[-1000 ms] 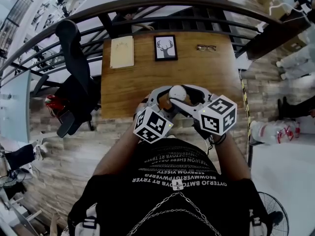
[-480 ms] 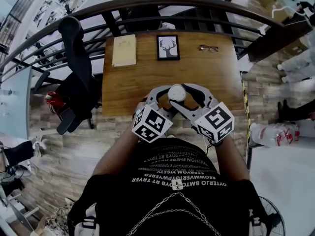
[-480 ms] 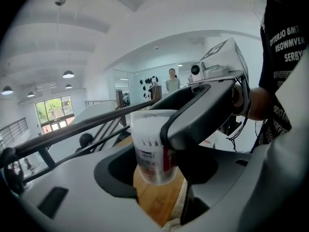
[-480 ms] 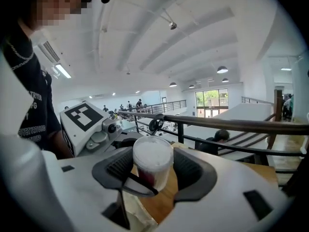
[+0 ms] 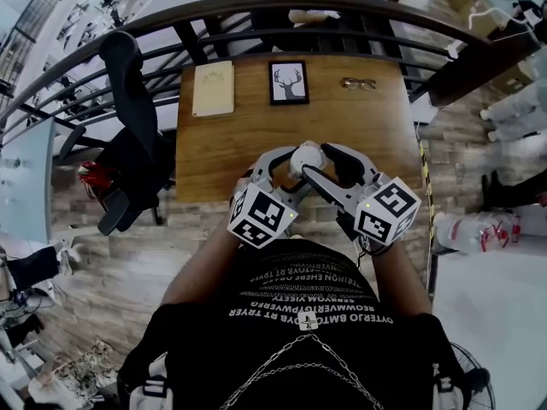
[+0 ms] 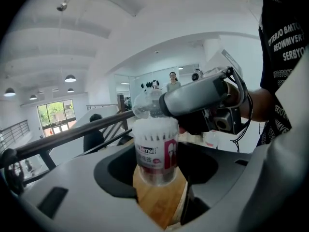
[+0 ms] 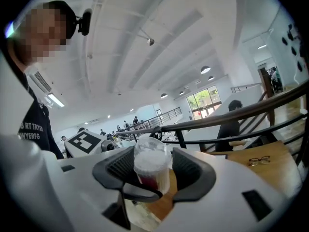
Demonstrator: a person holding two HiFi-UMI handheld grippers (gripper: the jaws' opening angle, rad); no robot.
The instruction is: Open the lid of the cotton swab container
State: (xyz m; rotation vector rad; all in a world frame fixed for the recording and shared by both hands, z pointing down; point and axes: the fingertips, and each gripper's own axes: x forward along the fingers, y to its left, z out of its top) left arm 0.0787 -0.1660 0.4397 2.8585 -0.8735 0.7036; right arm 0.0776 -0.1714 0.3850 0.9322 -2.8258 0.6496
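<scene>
The cotton swab container (image 5: 306, 156) is a clear tub with a pink-and-white label (image 6: 155, 151) and a clear domed lid (image 7: 151, 156). It is upright over the wooden table (image 5: 222, 143) near the front edge; I cannot tell whether it rests on the table. My left gripper (image 5: 286, 173) is shut on the tub's body (image 6: 157, 173). My right gripper (image 5: 323, 165) comes from the right, and its jaws have just been closing with the lid between them. Its ribbed pads (image 7: 186, 166) now hug the lid.
At the table's far edge lie a beige book (image 5: 212, 89), a framed deer picture (image 5: 288, 82) and glasses (image 5: 358, 83). A black office chair (image 5: 128, 143) stands left of the table. A dark railing (image 5: 256, 7) runs behind, with a person beyond it.
The right gripper has turned a little about the lid, its marker cube shifting down and to the right. The left gripper and the container have stayed in place.
</scene>
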